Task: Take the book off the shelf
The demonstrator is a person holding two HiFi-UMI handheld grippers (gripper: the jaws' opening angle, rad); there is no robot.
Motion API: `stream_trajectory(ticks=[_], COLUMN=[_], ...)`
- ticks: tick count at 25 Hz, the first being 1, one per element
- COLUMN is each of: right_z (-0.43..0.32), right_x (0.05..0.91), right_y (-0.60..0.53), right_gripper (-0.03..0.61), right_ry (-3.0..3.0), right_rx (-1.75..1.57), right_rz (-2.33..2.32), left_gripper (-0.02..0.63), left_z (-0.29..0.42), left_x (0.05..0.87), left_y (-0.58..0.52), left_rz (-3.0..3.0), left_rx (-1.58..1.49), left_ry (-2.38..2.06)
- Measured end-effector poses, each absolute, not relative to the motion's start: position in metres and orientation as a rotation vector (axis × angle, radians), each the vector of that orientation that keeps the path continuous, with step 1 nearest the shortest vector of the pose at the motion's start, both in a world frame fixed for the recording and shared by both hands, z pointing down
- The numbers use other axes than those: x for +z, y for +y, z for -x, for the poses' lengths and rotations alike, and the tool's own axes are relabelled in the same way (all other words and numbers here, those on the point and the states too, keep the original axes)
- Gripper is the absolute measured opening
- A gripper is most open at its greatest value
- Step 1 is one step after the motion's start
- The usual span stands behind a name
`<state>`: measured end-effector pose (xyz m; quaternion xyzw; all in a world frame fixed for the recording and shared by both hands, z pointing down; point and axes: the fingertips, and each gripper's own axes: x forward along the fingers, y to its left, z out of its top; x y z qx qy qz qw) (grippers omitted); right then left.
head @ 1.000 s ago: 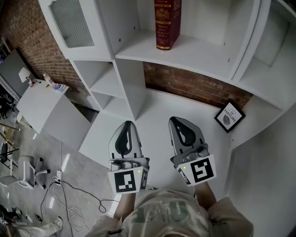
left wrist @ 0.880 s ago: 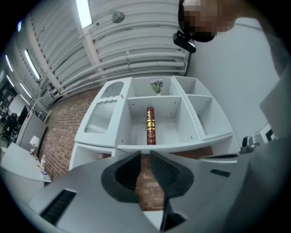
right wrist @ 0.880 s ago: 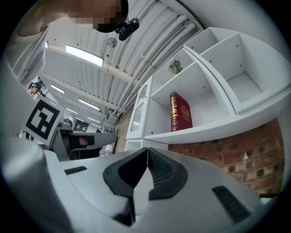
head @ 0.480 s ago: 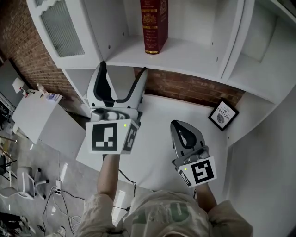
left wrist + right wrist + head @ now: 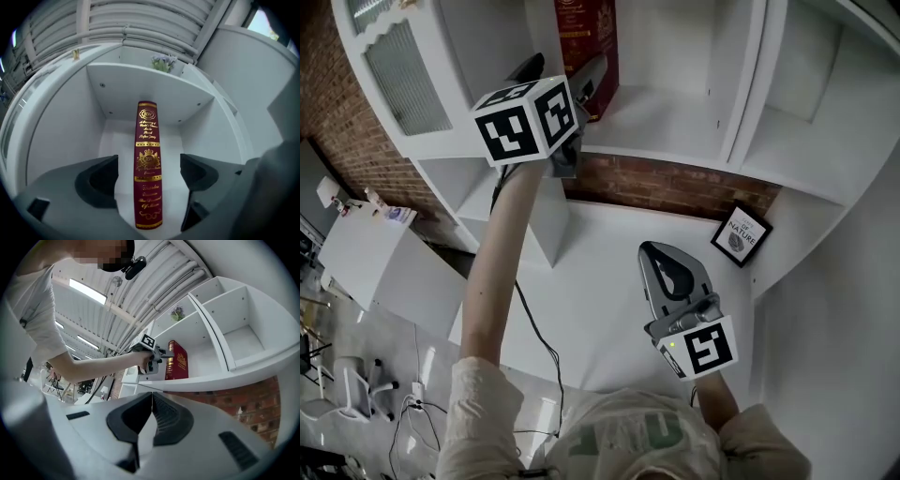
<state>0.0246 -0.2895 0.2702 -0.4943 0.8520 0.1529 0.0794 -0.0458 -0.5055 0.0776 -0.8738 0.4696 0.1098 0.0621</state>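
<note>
l gripper [image 5: 564,77] raised to the shelf [image 5: 675,122], jaws just opened wide, book [image 5: 149,140] spine between them, untouched, prob lined up for a pinch. book stands upright on shelf. r gripper [image 5: 664,258] shut, empty, parked low; 1 hand looks enough.

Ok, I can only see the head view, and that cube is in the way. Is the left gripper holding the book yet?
Observer: Not yet. The left gripper view shows the left gripper open. Its jaws have just been opening, and the book stands upright between them, touching neither.
Operator: Is there anything up above the book?
Observer: Yes, a little plant sits on the board over it.
</note>
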Motion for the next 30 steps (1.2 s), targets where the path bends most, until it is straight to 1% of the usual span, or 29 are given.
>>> stream_trajectory(ticks=[5,12,17,23,24,25,26,30], right_z=[-0.047,-0.087,-0.09,-0.091,-0.092,-0.093,-0.092,-0.085], right_x=[0.277,0.299,0.313,0.311,0.312,0.314,0.317,0.324], right_y=[-0.291,-0.303,-0.308,-0.313,-0.313,-0.313,-0.313,-0.31], right_gripper=[0.015,0.015,0.015,0.015,0.015,0.015,0.015,0.015], right_ry=[2.515,2.431,2.413,2.406,2.403,2.402,2.404,2.431], right_rx=[0.443,0.266,0.179,0.182,0.174,0.161,0.147,0.125], right_rz=[1.586,1.752,1.787,1.8,1.802,1.805,1.807,1.804], left_gripper=[0.4,0.4,0.399,0.391,0.382,0.347,0.282,0.268], left_z=[0.034,0.025,0.02,0.018,0.017,0.016,0.014,0.014], left_x=[0.08,0.077,0.081,0.087,0.087,0.088,0.088,0.088], left_y=[-0.544,-0.572,-0.579,-0.587,-0.587,-0.587,-0.586,-0.585], left_rz=[2.692,2.744,2.732,2.688,2.68,2.675,2.669,2.638], left_rx=[0.204,0.176,0.12,0.053,0.048,0.043,0.036,0.031], left_ry=[1.44,1.453,1.475,1.548,1.558,1.566,1.574,1.606])
